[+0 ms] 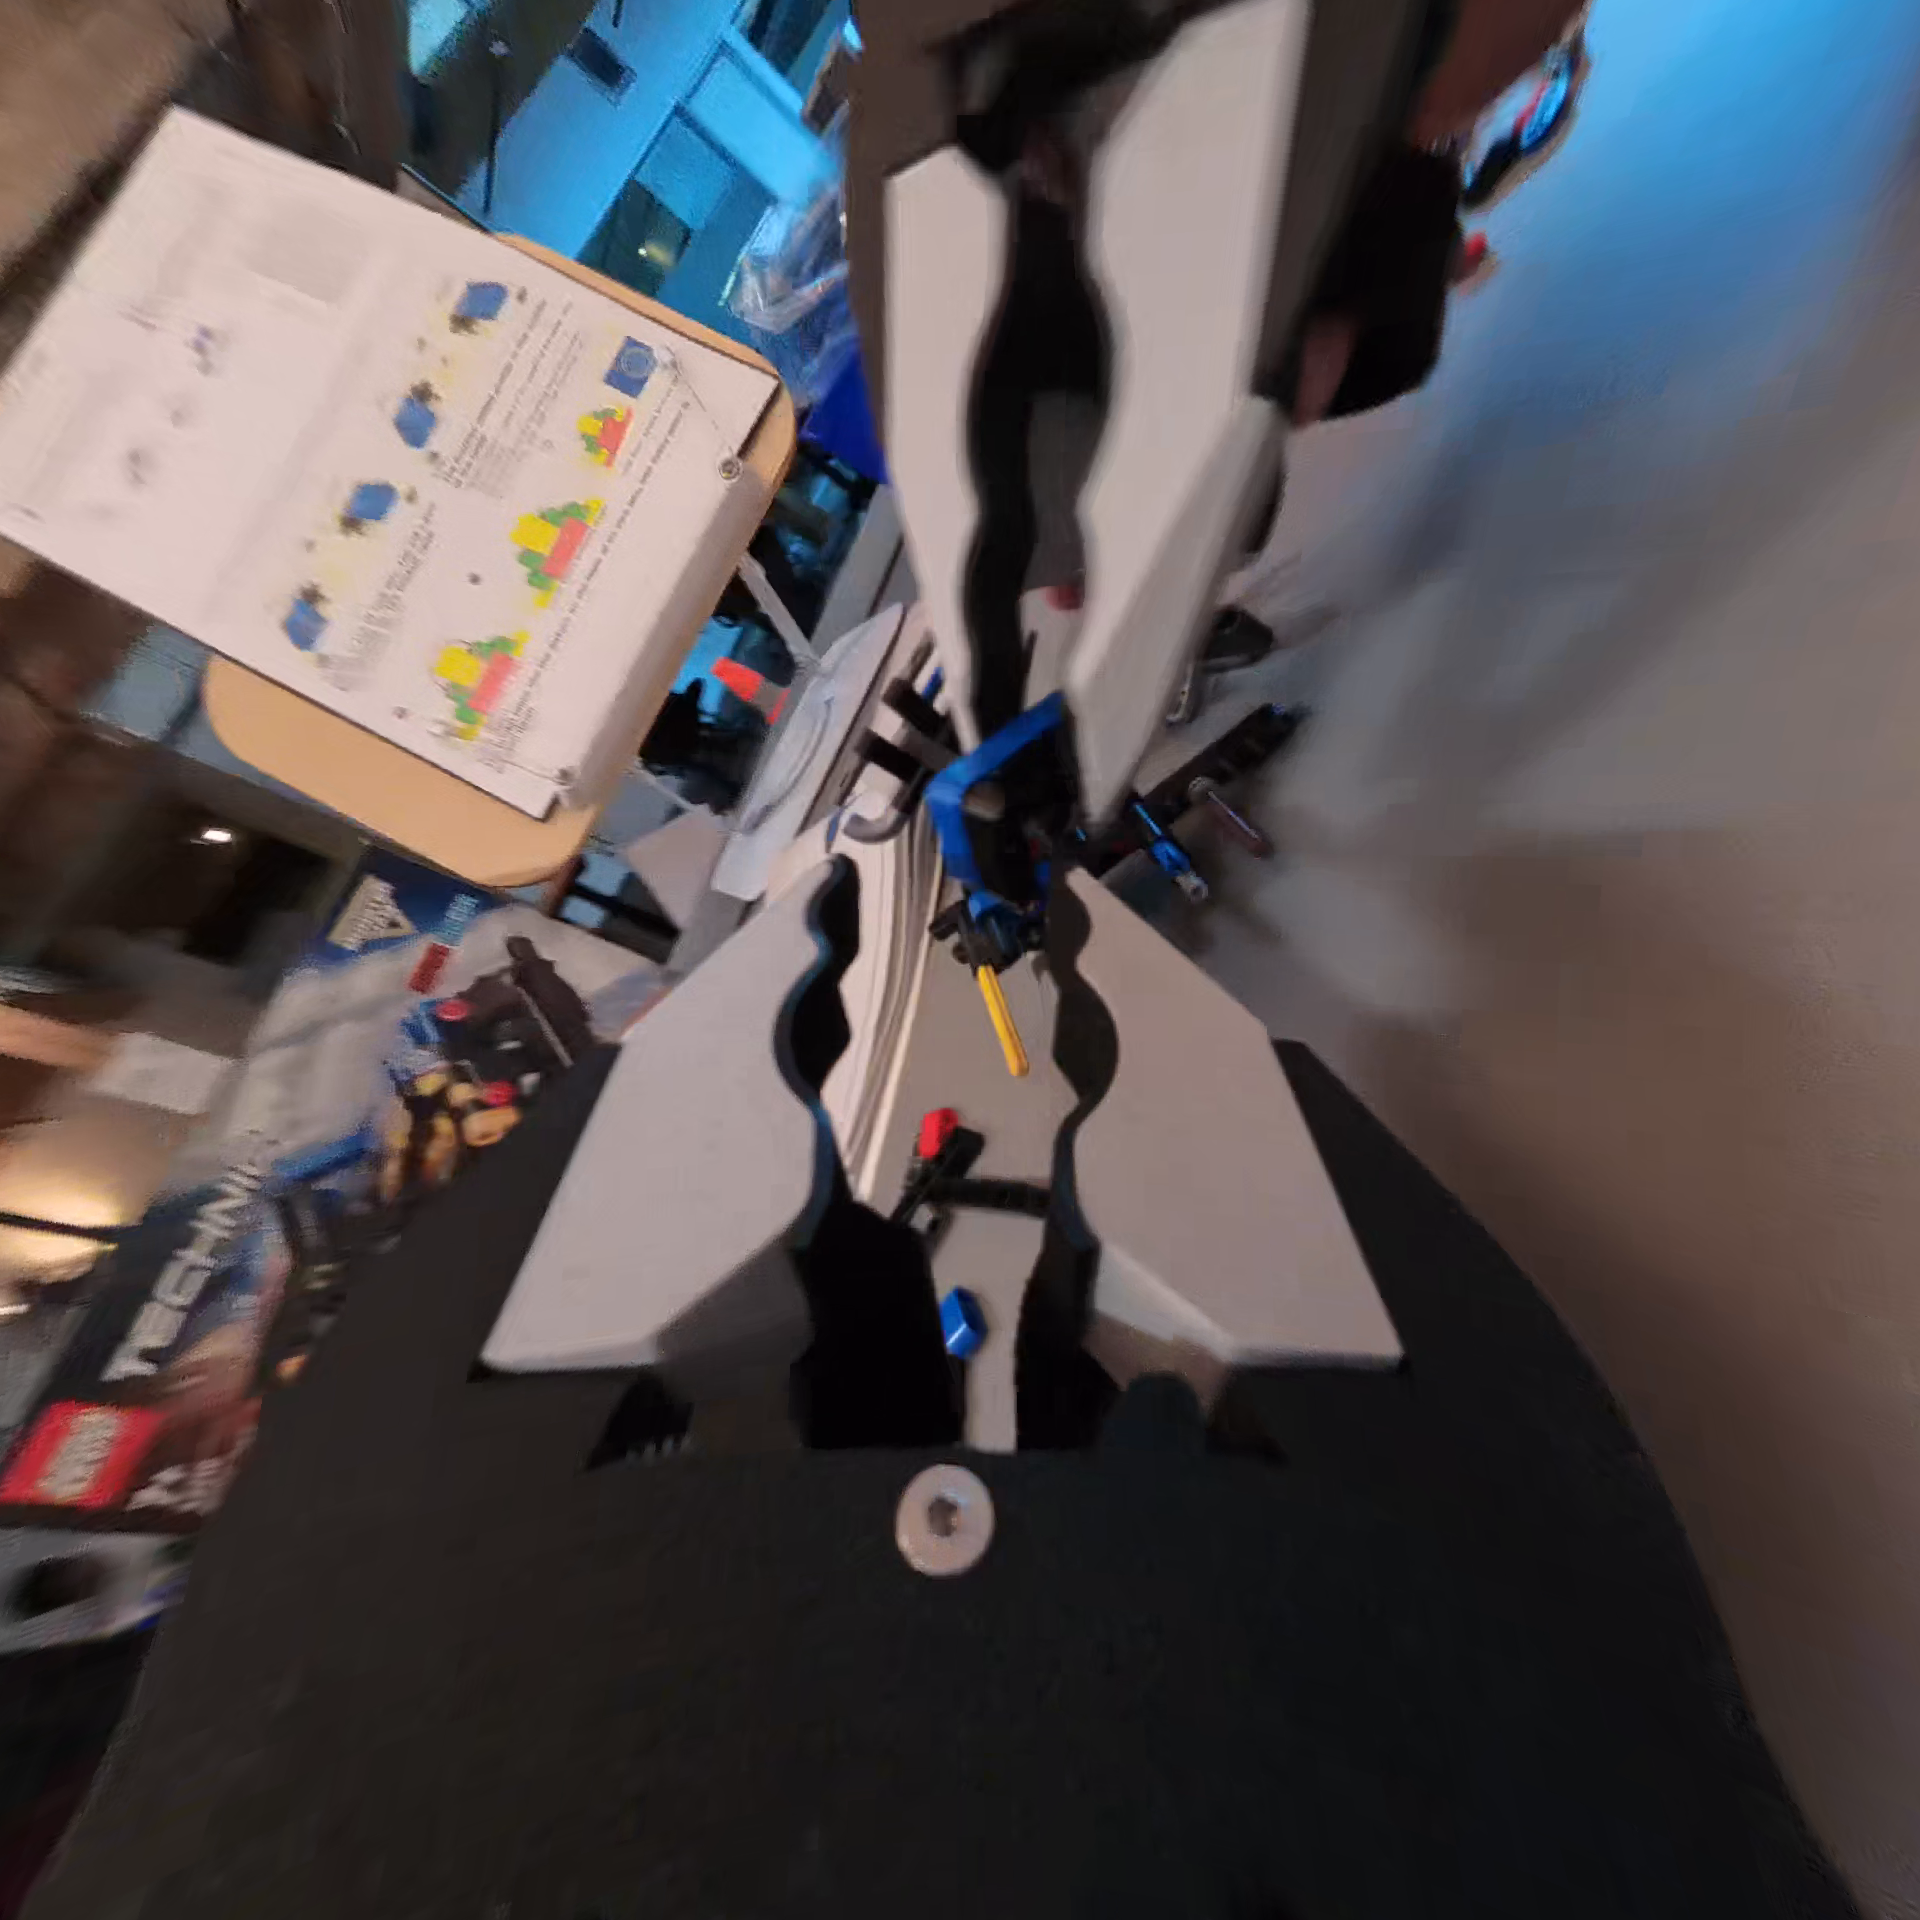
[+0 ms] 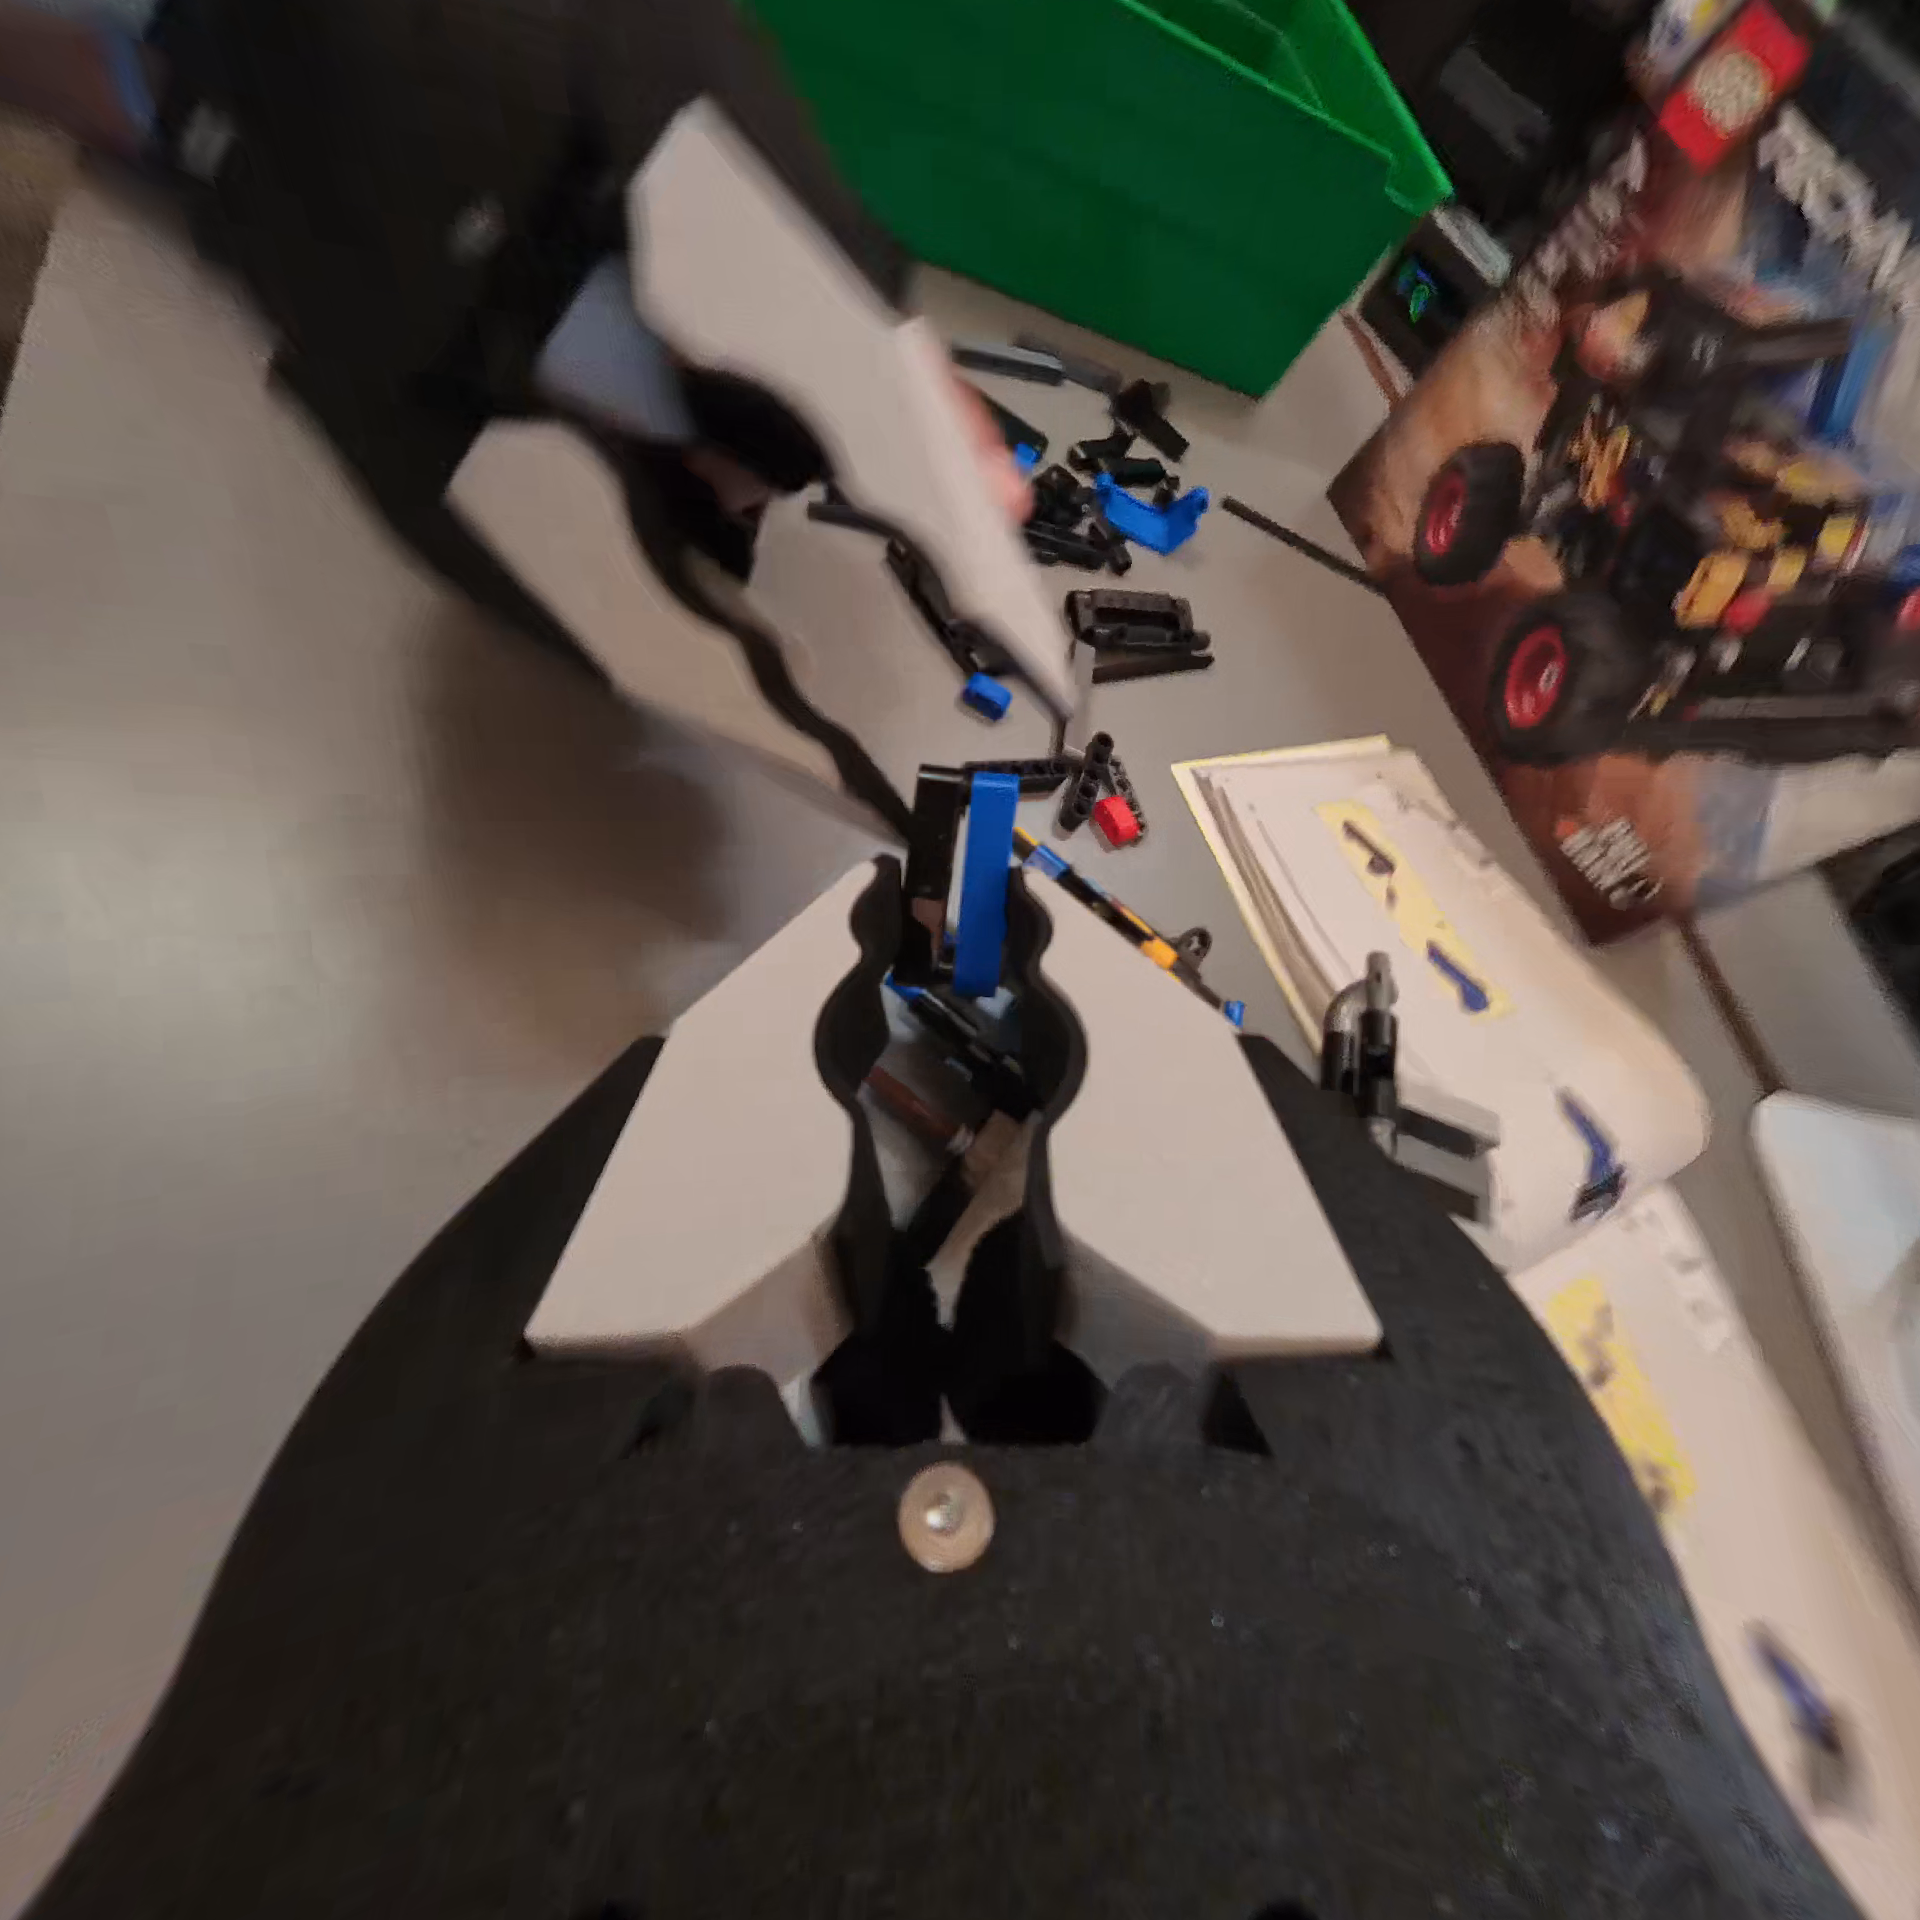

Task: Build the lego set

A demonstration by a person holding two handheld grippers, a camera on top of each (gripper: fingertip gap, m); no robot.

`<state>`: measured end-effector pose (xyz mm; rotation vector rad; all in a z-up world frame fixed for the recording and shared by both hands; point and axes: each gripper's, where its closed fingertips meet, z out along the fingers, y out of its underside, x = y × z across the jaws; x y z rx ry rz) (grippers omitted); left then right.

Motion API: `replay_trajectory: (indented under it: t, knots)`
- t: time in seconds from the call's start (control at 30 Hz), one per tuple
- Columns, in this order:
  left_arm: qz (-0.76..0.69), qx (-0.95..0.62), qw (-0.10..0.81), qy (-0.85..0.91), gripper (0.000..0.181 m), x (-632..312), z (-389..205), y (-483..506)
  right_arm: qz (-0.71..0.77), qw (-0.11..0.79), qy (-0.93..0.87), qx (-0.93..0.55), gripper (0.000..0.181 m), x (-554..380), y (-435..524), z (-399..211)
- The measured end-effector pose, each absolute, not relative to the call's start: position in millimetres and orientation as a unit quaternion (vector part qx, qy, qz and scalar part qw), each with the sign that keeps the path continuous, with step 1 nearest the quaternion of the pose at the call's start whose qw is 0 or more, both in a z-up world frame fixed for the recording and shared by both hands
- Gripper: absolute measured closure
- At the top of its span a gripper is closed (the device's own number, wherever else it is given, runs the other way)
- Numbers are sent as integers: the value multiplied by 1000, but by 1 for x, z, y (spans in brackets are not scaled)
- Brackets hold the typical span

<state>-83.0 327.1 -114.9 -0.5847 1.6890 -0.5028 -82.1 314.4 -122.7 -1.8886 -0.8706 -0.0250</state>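
Nearest the left wrist camera, a small blue piece [image 1: 961,1320] and a black beam with a red stud [image 1: 940,1153] lie on the grey table [image 1: 1558,1039] between my fingers, untouched. My left tongs [image 1: 961,914] reach to the blue-and-black subassembly [image 1: 992,831] held up in the air, a yellow axle [image 1: 1003,1023] hanging from it toward me; the tips sit at its lower end, but with the blur I cannot tell whether they pinch it or only touch. From the far side my right tongs [image 1: 1023,758] come down onto the same cluster. To the left stand a printed instruction sheet [image 1: 395,468] on a board and the set's box [image 1: 260,1195]. In the right wrist view, my right tongs [image 2: 961,914] are clenched on the subassembly [image 2: 971,883], its blue beam upright in the notch, while the left tongs [image 2: 904,769] meet it from the far left. Beyond lie loose black and blue parts [image 2: 1122,520], a green bin [image 2: 1091,156], an open booklet [image 2: 1403,935] and the box [image 2: 1662,520] at the right. I judge the build early: one small cluster joined, most pieces not yet used.
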Motion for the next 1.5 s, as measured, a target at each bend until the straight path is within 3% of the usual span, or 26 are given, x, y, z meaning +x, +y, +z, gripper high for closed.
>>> replay_trajectory:
  t: [0.03,0.13,0.3,0.6,0.83,1.5]
  knots:
    - [-249,-253,577,735,139,-85,-115,323,-35,505,-403,-763,163,-85,310,-125]
    - [-295,-240,530,758,145,-90,-120,309,-105,518,-468,-708,163,-94,305,-121]
    - [-282,-206,546,762,163,-96,-118,304,-110,532,-490,-682,163,-105,302,-116]
    - [-245,-197,550,774,166,-97,-125,307,-135,512,-494,-690,166,-104,304,-124]
    - [-322,-256,538,736,166,-94,-107,313,-64,546,-424,-720,164,-96,306,-108]
    - [-322,-263,534,736,165,-94,-108,315,-133,545,-435,-705,154,-84,310,-114]
